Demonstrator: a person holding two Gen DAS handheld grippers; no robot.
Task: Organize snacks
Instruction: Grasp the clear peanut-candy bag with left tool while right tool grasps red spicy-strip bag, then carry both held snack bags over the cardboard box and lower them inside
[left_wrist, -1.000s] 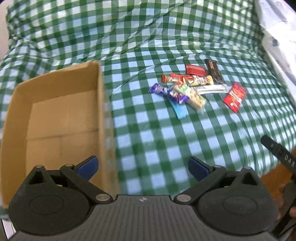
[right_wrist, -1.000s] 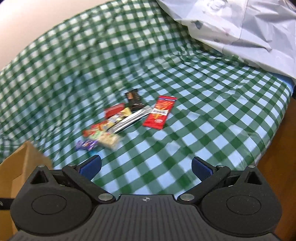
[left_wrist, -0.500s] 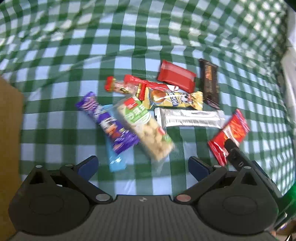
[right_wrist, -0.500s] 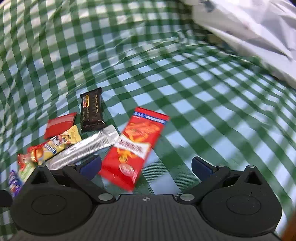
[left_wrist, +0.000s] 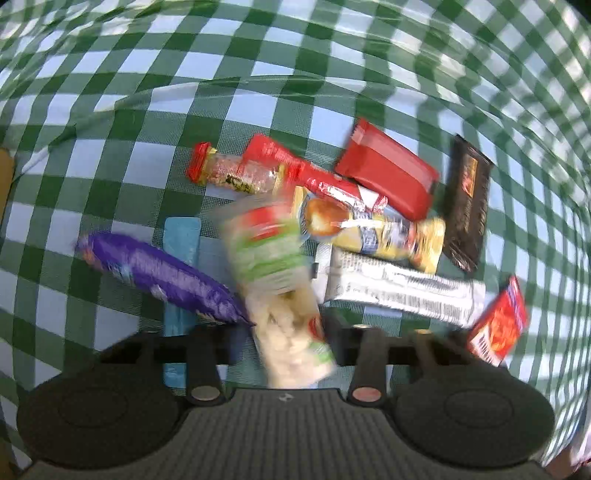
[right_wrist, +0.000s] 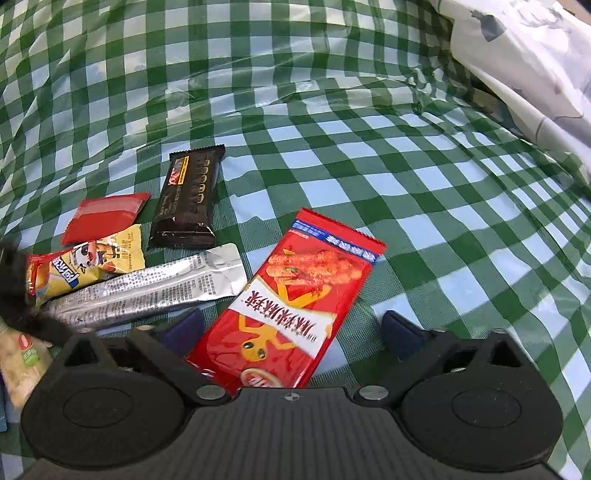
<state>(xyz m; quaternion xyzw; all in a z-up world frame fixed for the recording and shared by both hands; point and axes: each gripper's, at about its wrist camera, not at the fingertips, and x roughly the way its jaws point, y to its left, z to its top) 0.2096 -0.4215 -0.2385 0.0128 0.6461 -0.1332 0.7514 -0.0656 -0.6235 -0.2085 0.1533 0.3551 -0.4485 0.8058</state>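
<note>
Several snack packs lie on a green checked cloth (left_wrist: 155, 122). My left gripper (left_wrist: 282, 345) is shut on the clear green-labelled snack bag (left_wrist: 273, 280), which looks blurred. Beside it lie a purple bar (left_wrist: 159, 277), a blue strip (left_wrist: 181, 258), a yellow pack (left_wrist: 373, 229), a silver bar (left_wrist: 402, 291), a red wrapper (left_wrist: 388, 177) and a dark chocolate bar (left_wrist: 465, 206). My right gripper (right_wrist: 291, 328) is open, its fingers on either side of the red snack packet (right_wrist: 291, 302) lying flat. The dark bar (right_wrist: 188, 199) and silver bar (right_wrist: 147, 288) lie to its left.
A white printed bag or sheet (right_wrist: 535, 62) lies at the far right. A sliver of the cardboard box (left_wrist: 5, 181) shows at the left edge. The cloth (right_wrist: 406, 147) has wrinkles behind the snacks.
Both grippers have moved in low over the snack pile. The left one has closed on the green-labelled bag. The right one now straddles the red packet, still open.
</note>
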